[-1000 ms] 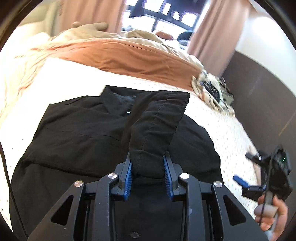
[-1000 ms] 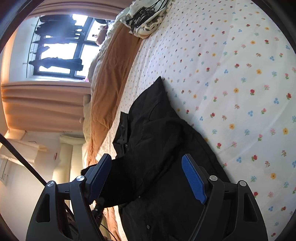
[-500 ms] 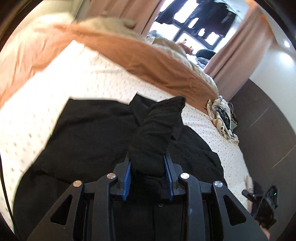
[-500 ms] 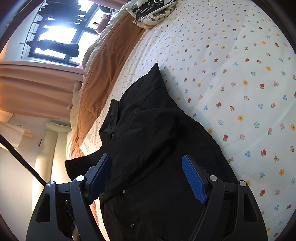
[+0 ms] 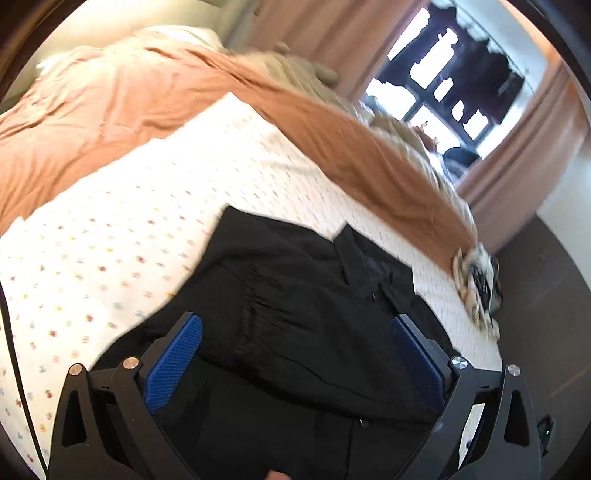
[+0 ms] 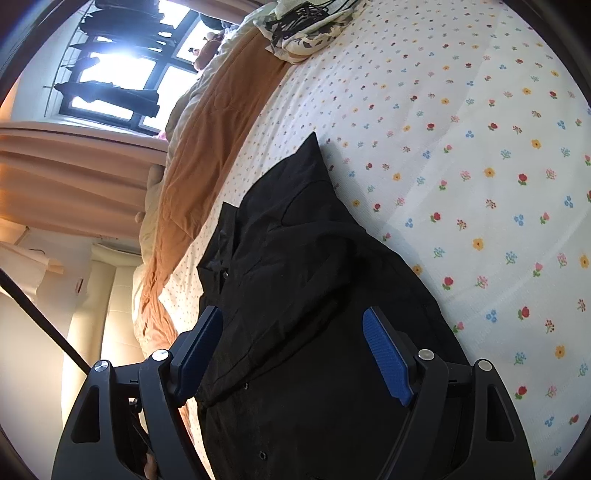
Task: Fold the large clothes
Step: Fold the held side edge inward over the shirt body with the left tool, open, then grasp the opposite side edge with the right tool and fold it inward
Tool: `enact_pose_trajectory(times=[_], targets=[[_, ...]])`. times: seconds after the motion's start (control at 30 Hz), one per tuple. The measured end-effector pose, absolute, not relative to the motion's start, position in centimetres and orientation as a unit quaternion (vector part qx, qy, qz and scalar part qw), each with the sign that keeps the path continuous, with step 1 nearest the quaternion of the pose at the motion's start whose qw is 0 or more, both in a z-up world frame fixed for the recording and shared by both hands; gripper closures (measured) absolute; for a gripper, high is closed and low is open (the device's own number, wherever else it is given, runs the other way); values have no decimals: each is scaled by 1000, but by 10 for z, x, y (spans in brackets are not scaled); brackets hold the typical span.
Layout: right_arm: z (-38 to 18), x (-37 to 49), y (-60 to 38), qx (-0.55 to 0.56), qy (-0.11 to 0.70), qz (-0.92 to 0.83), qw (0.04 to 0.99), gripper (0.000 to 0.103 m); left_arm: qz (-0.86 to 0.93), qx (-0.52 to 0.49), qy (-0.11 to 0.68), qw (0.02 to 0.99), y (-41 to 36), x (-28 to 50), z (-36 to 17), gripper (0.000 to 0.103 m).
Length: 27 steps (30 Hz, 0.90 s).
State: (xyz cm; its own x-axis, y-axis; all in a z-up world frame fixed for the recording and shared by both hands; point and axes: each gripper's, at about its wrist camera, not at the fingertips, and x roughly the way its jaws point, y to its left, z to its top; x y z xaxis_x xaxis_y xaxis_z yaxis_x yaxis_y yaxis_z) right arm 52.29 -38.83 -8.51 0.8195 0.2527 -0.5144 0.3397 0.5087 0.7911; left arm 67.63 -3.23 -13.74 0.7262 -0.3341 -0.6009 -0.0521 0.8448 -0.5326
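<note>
One black garment (image 5: 295,314), one floral sheet (image 5: 110,240), one orange blanket (image 5: 147,110) (bunched), two grippers.

A floral sheet (image 6: 461,155) spreads ahead of both grippers. Beyond it lie an orange quilt (image 5: 332,147) and a patterned bundle (image 6: 306,26); farther off, curtains (image 5: 524,147) frame a window (image 6: 122,74).

I am in a home bedroom. Before me lies a bed (image 6: 480,155) with a flowered sheet and an orange blanket (image 5: 332,136). Pink curtains (image 5: 517,155) frame a window (image 6: 122,85) behind it.
</note>
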Motion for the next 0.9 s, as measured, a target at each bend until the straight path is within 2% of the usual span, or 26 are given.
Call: enact_pose_trajectory(times=[0.17,0.2,0.23,0.3,0.37,0.47,0.67,0.9], targets=[[-90,525,-390,494,286,-25,821,26,-86,-262,350,895,-29,675,-140,1],[-92,526,-390,493,283,-24,822,26,-89,-257,353,895,-33,676,-142,7],[-92,528,-389,491,283,-23,824,32,-93,-253,357,894,-37,678,-144,11],[-95,534,-388,487,282,-22,826,41,-104,-245,369,890,-45,682,-148,33],[-98,539,-390,487,276,-23,828,53,-120,-231,383,886,-57,686,-155,42],[-102,545,-394,489,261,-19,832,61,-130,-213,406,879,-69,694,-169,44],[-106,557,-398,489,231,-9,841,62,-122,-214,439,864,-71,710,-194,44],[-128,577,-398,483,271,-30,832,62,-105,-212,457,857,-67,717,-210,46]])
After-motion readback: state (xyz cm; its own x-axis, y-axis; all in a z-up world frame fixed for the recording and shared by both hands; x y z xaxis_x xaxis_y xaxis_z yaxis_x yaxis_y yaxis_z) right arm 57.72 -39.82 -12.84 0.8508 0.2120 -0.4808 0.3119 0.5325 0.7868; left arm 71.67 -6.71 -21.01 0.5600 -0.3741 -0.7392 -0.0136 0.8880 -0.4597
